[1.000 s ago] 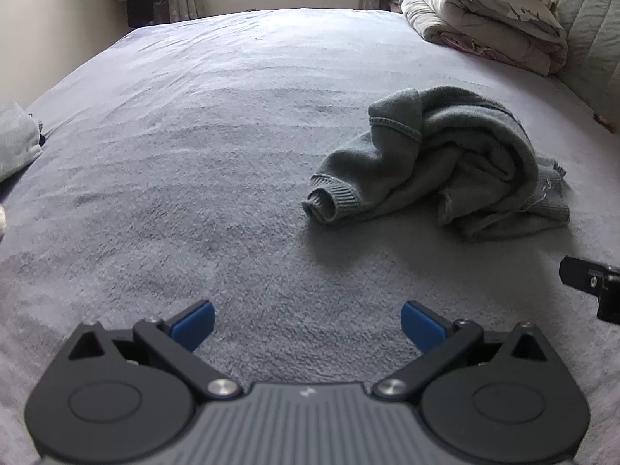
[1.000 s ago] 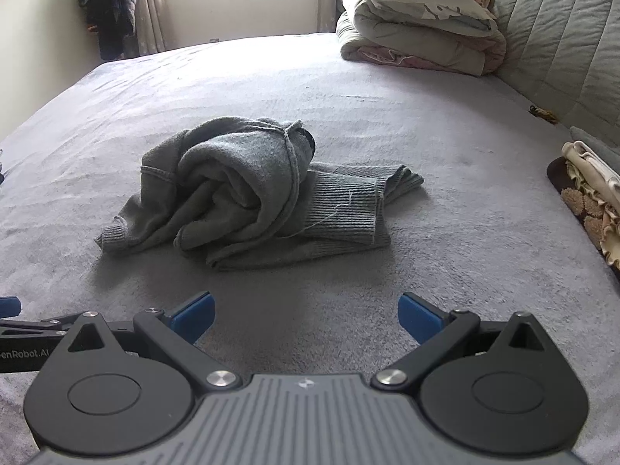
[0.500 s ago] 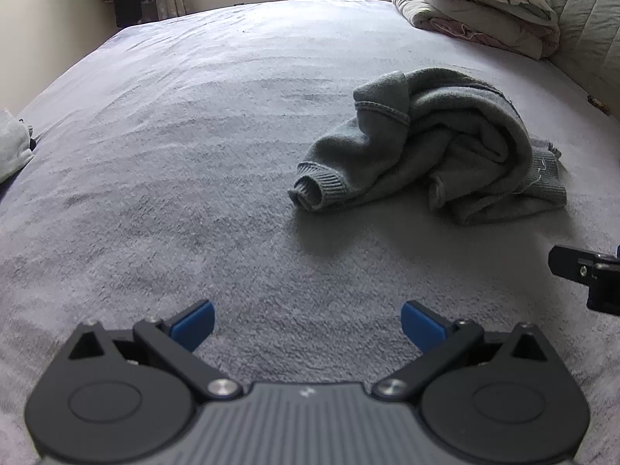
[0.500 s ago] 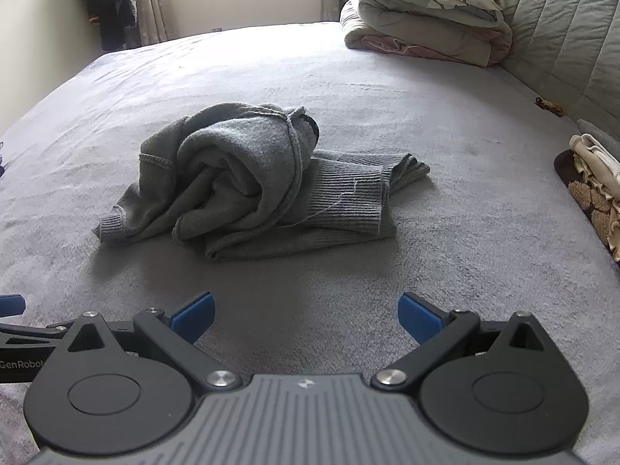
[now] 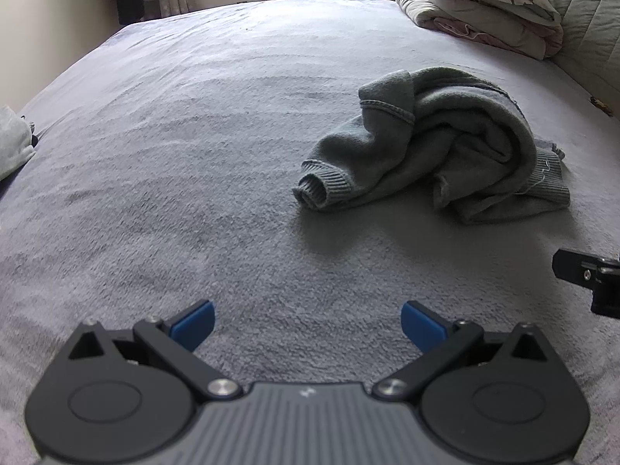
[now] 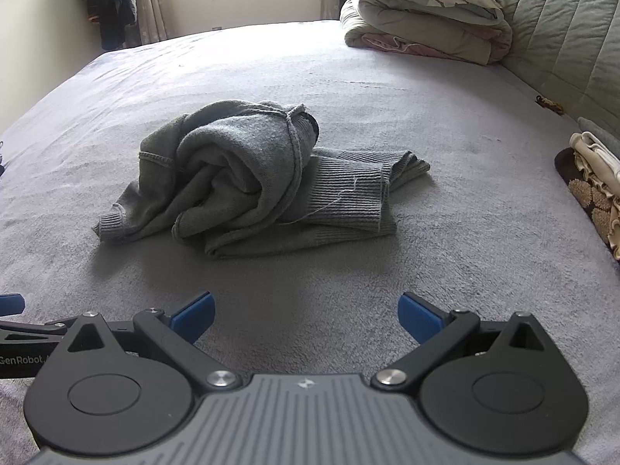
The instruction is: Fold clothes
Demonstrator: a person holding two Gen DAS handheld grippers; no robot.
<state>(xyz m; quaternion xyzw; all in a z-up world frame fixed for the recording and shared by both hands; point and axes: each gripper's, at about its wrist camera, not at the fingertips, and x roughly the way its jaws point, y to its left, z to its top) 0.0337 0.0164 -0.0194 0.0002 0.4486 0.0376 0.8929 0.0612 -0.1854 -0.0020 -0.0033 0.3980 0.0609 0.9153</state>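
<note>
A crumpled grey sweater (image 5: 438, 147) lies bunched on the grey bedspread (image 5: 193, 155), ahead and to the right in the left wrist view. One ribbed cuff (image 5: 321, 188) points toward me. My left gripper (image 5: 308, 323) hovers open over bare bedspread, short of the cuff. In the right wrist view the same sweater (image 6: 248, 178) lies straight ahead with its ribbed hem (image 6: 348, 197) on the right. My right gripper (image 6: 306, 316) is open and empty, a little short of the heap. Part of the other gripper shows at each view's edge.
Folded quilts and pillows (image 6: 422, 19) are stacked at the far right by a padded headboard (image 6: 569, 38). A brown and cream cloth (image 6: 596, 190) lies at the right edge. A pale garment (image 5: 13, 143) sits at the left edge. Dark clothes (image 6: 110, 4) hang by the window.
Both grippers have drifted a little closer to the sweater, which now looks larger in the right wrist view. Neither jaw has changed; the sweater lies as before.
</note>
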